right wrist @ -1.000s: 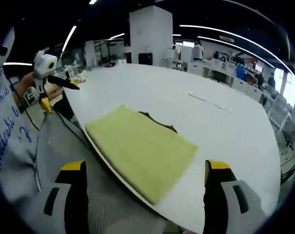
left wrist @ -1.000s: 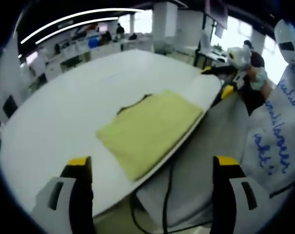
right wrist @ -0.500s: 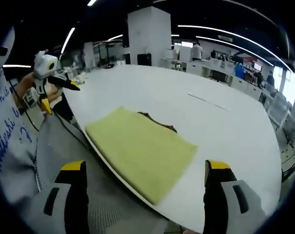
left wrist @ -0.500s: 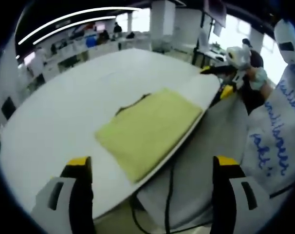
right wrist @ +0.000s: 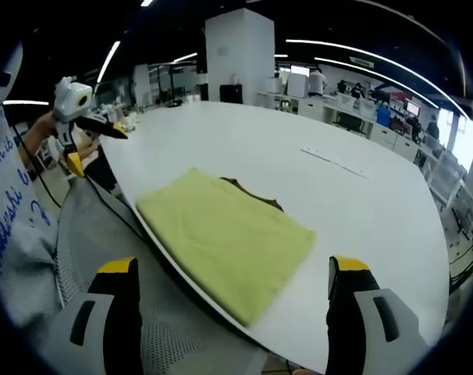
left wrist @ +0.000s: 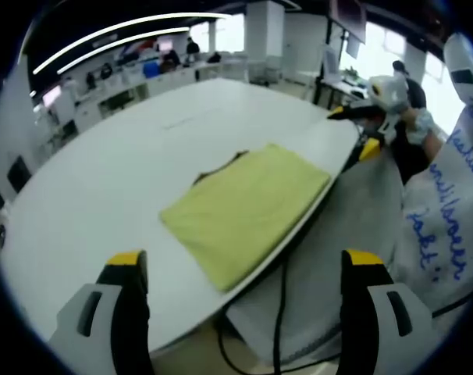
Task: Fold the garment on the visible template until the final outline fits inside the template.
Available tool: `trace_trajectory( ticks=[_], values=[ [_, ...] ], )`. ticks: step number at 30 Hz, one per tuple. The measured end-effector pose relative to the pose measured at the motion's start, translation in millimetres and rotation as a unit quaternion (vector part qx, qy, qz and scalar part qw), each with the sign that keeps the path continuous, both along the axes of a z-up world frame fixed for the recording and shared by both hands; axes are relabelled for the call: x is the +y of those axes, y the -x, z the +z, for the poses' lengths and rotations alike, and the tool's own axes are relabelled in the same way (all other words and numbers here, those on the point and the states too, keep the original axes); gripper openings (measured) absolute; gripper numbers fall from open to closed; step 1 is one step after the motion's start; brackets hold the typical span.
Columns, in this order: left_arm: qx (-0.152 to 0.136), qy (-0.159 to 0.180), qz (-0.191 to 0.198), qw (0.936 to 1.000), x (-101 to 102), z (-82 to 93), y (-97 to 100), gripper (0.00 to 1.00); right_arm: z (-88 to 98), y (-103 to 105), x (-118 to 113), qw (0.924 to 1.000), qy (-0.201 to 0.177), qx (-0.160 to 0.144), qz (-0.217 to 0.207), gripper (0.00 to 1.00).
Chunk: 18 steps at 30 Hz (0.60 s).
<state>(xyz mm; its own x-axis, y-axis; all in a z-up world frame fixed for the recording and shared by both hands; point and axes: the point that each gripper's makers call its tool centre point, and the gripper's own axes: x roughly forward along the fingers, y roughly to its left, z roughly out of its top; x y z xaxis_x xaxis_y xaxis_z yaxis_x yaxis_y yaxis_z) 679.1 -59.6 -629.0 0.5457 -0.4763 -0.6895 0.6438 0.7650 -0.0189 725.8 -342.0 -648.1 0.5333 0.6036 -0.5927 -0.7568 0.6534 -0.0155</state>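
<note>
One yellow garment (left wrist: 240, 205), folded into a rectangle, flat on the one white table (left wrist: 104, 195) at its near edge, a dark collar peeking out on the far side. Two grippers: left gripper (left wrist: 244, 269) and right gripper (right wrist: 229, 273), both off the table beside that edge, jaws apart, holding nothing.

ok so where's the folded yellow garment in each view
Left gripper view: the folded yellow garment lies centre frame, at the white table's near edge, above the jaws.
Right gripper view: the garment sits centre, slightly left, along that edge.
Shared landmark: the dark collar peeking out at its far side.
</note>
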Motion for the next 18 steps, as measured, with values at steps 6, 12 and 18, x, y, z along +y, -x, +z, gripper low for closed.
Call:
trace_trajectory(
  ticks=[6, 12, 18],
  values=[
    [0.003, 0.001, 0.005, 1.0000, 2.2, -1.2, 1.1, 0.99, -1.9, -0.5, 0.2, 1.0000, 0.003, 0.002, -0.001, 1.00],
    [0.000, 0.001, 0.018, 0.9998, 6.7, -1.2, -2.2, 0.99, -3.7, -0.7, 0.1, 1.0000, 0.002, 0.007, -0.002, 1.00],
    [0.003, -0.002, 0.018, 0.9998, 7.2, -2.5, -2.8, 0.99, -5.7, 0.5, 1.3, 0.9999, 0.000, 0.011, 0.001, 1.00]
  ],
)
